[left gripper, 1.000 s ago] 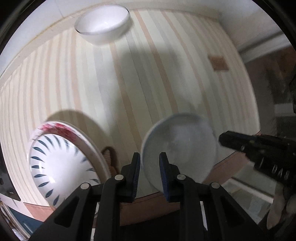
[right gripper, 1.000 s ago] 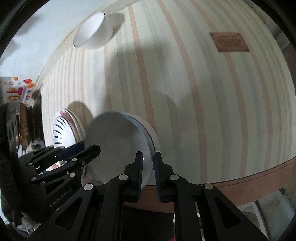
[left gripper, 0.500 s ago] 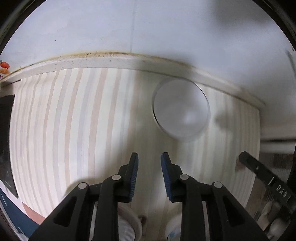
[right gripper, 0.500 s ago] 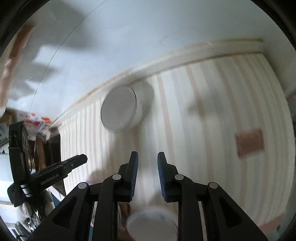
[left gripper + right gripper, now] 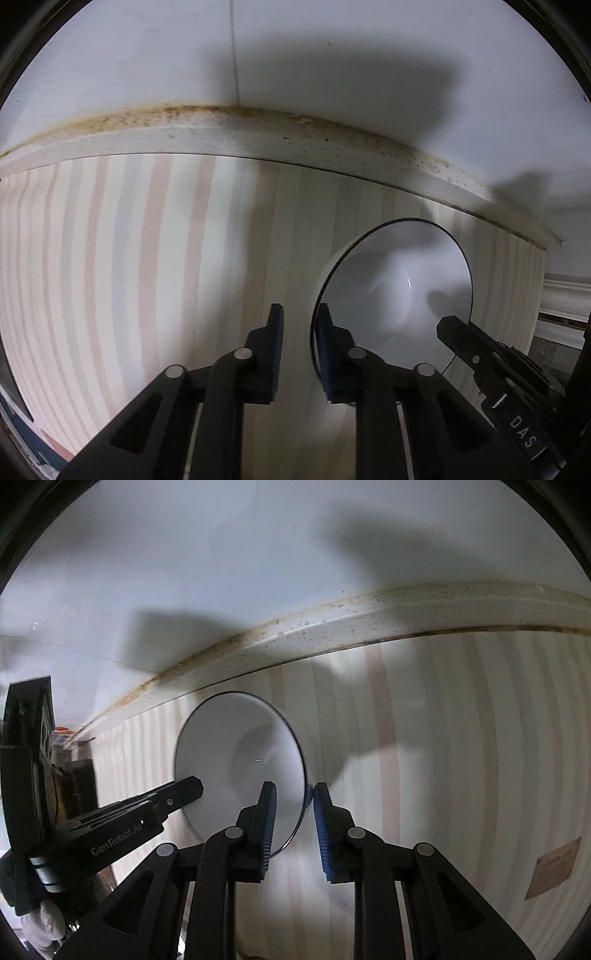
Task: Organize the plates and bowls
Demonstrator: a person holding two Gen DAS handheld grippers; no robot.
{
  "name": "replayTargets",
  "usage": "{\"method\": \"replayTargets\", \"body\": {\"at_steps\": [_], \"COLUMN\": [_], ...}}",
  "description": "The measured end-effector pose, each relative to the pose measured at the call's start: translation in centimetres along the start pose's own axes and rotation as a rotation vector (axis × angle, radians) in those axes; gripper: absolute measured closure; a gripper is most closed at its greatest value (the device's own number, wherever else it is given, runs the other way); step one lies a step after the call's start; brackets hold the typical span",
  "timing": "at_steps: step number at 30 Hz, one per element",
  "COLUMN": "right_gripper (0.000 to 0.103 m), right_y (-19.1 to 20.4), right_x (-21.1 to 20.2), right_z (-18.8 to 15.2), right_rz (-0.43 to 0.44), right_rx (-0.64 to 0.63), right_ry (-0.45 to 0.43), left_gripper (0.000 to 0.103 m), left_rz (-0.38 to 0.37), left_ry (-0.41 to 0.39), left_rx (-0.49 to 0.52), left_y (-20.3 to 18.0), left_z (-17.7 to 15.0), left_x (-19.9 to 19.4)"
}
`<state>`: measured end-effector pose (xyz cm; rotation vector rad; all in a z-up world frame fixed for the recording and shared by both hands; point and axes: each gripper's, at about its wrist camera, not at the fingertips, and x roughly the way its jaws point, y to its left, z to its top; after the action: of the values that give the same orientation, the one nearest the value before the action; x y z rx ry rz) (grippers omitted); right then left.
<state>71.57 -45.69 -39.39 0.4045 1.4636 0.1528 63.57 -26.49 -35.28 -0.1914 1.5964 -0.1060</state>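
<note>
A white bowl (image 5: 395,291) with a thin dark rim sits on the striped tabletop near the back wall; it also shows in the right wrist view (image 5: 240,764). My left gripper (image 5: 298,347) is open and straddles the bowl's left rim, one finger inside and one outside. My right gripper (image 5: 291,823) is open and straddles the bowl's right rim. Each gripper shows in the other's view, the right one (image 5: 480,354) and the left one (image 5: 155,808), on opposite sides of the bowl. Neither has closed on the rim.
The striped table (image 5: 129,277) ends at a stained pale ledge (image 5: 258,136) against the white wall. A brown label (image 5: 554,867) lies on the cloth at the right. Dark furniture (image 5: 77,790) stands beyond the table's left end.
Both grippers left the plates at the table's front and moved forward to the white bowl at the back. They now sit on either side of its rim, jaws slightly wider.
</note>
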Motion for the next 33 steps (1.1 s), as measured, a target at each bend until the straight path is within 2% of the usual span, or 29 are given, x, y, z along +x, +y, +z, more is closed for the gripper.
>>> {"method": "replayTargets", "body": {"at_steps": [3,6,11,21,27,33], "right_gripper": [0.093,0.093,0.093,0.093,0.093,0.093], "right_y": [-0.1,-0.2,0.2,1.1,0.9,1.2], "right_x": [0.5,0.8,0.7,-1.3,-3.8,-7.2], "right_z": [0.2,0.5,0.4,-0.7,-2.5,-6.3], "right_rz": [-0.015,-0.014,-0.038,-0.047,-0.029,-0.017], "right_rx": [-0.006,-0.009,-0.024,-0.065,-0.068,-0.065], "right_ry": [0.007,0.011,0.010,-0.015,-0.034,-0.069], "left_gripper": [0.090,0.090,0.090,0.090,0.090,0.090], "left_rz": [-0.001,-0.020,-0.006,-0.016,-0.028,-0.039], "left_ry": [0.005,0.013,0.006,-0.036,-0.065,-0.106], "left_rx": [0.014,0.020,0.040,0.067,0.103,0.147], "left_y": [-0.3,-1.0,-1.6,-1.8,-2.2,-2.9], "left_z": [0.0,-0.2,-1.1,-2.8,-4.8,-8.5], "left_x": [0.6,0.9,0.7,-2.5,-4.8,-7.9]}}
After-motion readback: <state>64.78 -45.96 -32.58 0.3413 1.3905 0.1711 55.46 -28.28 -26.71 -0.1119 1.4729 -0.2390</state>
